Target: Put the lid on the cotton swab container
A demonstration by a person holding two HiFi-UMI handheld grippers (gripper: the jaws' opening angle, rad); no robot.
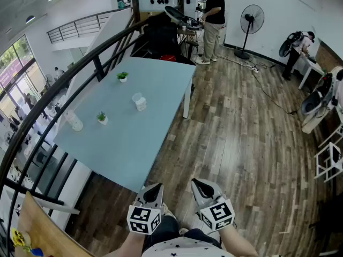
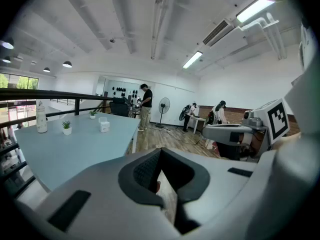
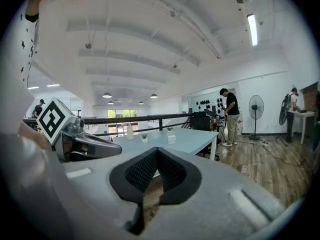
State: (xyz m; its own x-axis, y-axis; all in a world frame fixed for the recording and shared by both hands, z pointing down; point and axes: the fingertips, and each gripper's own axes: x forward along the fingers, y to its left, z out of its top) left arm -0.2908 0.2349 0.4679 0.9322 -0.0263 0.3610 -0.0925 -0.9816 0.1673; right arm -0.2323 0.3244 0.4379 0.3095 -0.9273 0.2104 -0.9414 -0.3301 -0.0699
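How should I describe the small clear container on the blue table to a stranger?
Find the long light-blue table. Near its middle stands a small clear container. Unlike the two potted plants it has no leaves, and it is shorter than the clear bottle at the table's edge.

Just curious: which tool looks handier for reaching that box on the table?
Probably the left tool: the box on the table lies toward its side. The right tool is farther; both shut, empty.

Left tongs (image 1: 154, 188) and right tongs (image 1: 199, 184) hang side by side, both closed, empty.
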